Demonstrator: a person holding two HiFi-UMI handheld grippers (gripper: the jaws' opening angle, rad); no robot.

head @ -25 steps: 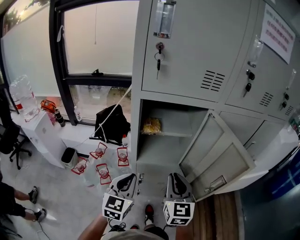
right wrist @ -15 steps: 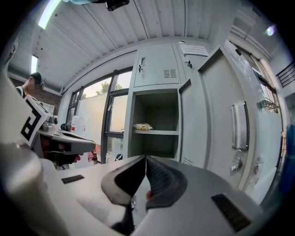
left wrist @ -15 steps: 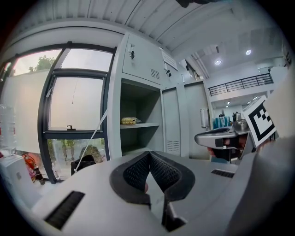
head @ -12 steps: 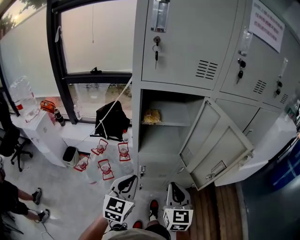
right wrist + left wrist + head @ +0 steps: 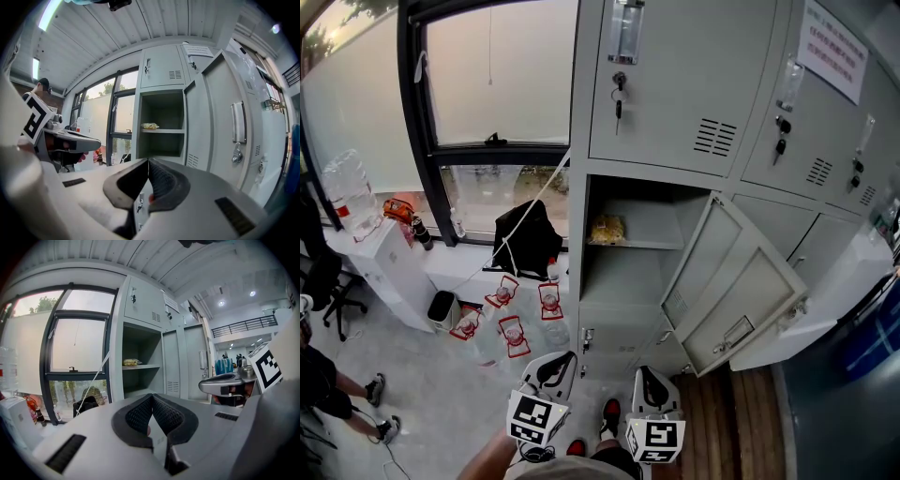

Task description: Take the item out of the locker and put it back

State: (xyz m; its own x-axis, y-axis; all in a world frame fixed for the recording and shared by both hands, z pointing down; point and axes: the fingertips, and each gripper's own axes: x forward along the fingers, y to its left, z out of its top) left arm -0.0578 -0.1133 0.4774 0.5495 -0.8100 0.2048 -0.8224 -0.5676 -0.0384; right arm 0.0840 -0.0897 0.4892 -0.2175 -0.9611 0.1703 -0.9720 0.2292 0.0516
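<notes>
The open locker compartment (image 5: pixel 628 248) holds a yellow crinkly packet (image 5: pixel 607 230) lying on its inner shelf. The packet also shows in the left gripper view (image 5: pixel 132 362) and the right gripper view (image 5: pixel 150 125). The locker door (image 5: pixel 736 291) stands swung out to the right. My left gripper (image 5: pixel 565 356) and right gripper (image 5: pixel 643 373) hang side by side below and in front of the compartment, well short of it. Both are shut with nothing between the pads, as the left gripper (image 5: pixel 151 395) and the right gripper (image 5: pixel 148 161) show in their own views.
Several clear jugs with red handles (image 5: pixel 511 323) lie on the floor left of the locker, beside a black bag (image 5: pixel 525 244). A white cabinet (image 5: pixel 380 267) stands under the window. A person's legs (image 5: pixel 328 394) are at far left. Keys hang in the upper doors (image 5: pixel 621 98).
Both grippers have drawn back a little from the locker and sit lower in the head view. The packet lies unmoved on the shelf, and the door stays open.
</notes>
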